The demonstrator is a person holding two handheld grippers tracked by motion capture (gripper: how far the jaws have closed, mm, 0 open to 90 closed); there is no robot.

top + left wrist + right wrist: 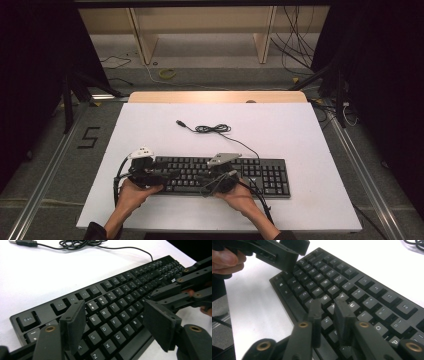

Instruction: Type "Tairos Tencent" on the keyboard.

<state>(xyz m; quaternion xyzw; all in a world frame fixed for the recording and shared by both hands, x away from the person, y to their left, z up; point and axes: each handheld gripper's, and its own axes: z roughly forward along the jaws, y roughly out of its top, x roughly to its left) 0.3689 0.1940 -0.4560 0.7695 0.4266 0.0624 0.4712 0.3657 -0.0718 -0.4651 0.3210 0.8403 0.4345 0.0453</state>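
Observation:
A black keyboard (262, 176) lies along the front of the white table (280, 125). Its cable (215, 129) is coiled behind it and ends in a USB plug (181, 123). My left gripper (167, 175) hovers over the keyboard's left end. In the left gripper view its jaws (116, 315) stand wide open above the letter keys (117, 290), holding nothing. My right gripper (202, 176) is over the middle keys. In the right gripper view its pads (328, 306) are close together with a narrow gap and nothing between them. The left gripper (292, 255) shows there too.
The cable (82, 243) and plug (23, 242) lie on bare white table behind the keyboard. A wooden strip (217, 96) edges the table's far side, with shelving and loose wires on the floor beyond. Metal rails run along both sides.

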